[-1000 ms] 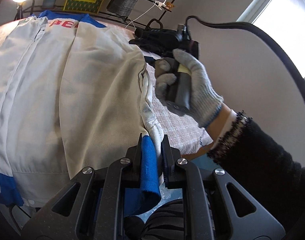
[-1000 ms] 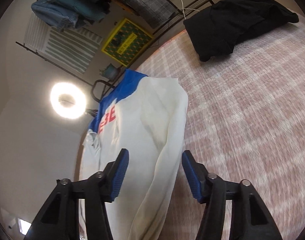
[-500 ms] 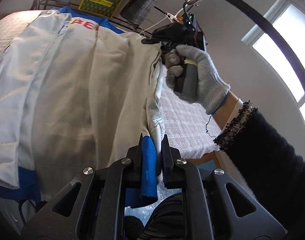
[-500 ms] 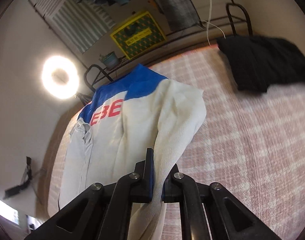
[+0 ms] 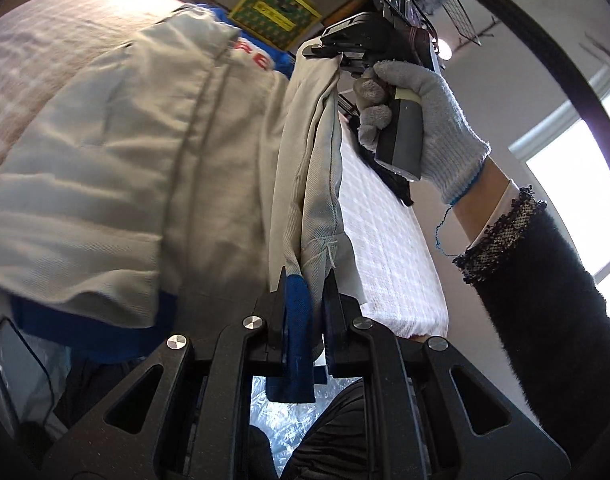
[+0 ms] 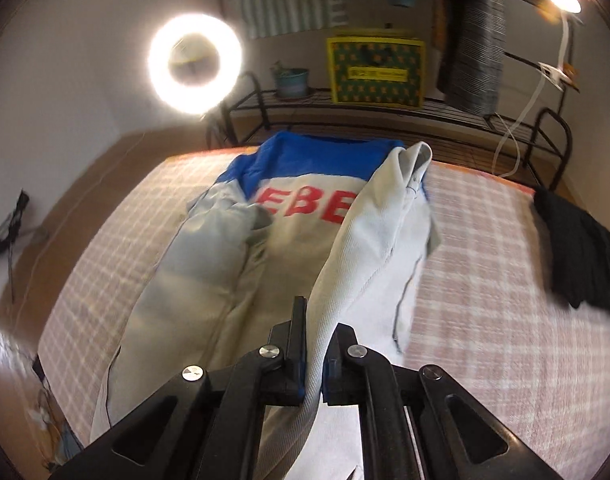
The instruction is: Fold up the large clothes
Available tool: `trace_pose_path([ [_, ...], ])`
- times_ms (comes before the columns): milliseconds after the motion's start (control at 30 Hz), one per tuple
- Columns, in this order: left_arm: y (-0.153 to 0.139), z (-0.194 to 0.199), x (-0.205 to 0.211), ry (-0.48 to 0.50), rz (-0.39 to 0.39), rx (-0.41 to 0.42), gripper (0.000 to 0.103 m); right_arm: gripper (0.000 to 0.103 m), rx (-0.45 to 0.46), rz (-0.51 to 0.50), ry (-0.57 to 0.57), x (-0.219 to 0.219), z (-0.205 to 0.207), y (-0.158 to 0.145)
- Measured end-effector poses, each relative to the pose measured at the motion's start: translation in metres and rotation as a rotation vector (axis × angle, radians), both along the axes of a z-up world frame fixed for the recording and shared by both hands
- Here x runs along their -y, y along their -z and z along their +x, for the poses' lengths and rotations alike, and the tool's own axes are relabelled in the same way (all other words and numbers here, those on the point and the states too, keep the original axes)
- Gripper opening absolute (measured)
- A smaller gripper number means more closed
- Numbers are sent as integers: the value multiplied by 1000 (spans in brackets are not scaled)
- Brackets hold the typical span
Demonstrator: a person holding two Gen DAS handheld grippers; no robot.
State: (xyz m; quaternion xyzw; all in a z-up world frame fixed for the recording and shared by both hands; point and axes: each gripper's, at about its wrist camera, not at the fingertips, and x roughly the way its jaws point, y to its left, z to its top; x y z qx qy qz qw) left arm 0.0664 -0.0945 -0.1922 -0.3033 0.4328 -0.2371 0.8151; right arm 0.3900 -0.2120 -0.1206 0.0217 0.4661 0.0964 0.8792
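Observation:
A large white jacket point(image 6: 209, 264) with a blue yoke and red letters lies spread on a checked cloth. My left gripper point(image 5: 305, 300) is shut on the blue hem band point(image 5: 297, 312) at the jacket's right side edge. My right gripper point(image 6: 315, 344) is shut on the same raised side edge point(image 6: 357, 248) further up, and the cloth rises as a ridge between the two grips. In the left wrist view a gloved hand point(image 5: 425, 120) holds the right gripper point(image 5: 325, 50) high above the jacket, its jaws pinching the lifted fabric point(image 5: 309, 140).
A black garment point(image 6: 577, 256) lies at the right of the checked cloth point(image 6: 485, 280). Behind the surface stand a metal rack point(image 6: 425, 120), a yellow box point(image 6: 375, 70), a ring light point(image 6: 195, 64) and hanging clothes. A dark sleeve point(image 5: 545, 300) fills the right of the left wrist view.
My right gripper went from open to shut on the jacket's side edge, then rose and rolled, lifting it. The left gripper swung sideways with the hem, and the edge now stands up in a ridge.

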Motion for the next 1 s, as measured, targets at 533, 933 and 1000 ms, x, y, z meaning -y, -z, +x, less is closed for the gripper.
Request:
trace_pose_path([
  [533, 26, -13, -37, -41, 27, -92, 12, 12, -148, -131, -135, -86, 18, 80],
  [933, 7, -38, -48, -6, 127, -21, 24, 31, 17, 225, -139, -18, -66, -29],
  [1000, 3, -46, -57, -7, 128, -17, 24, 31, 35, 259, -135, -7, -92, -44],
])
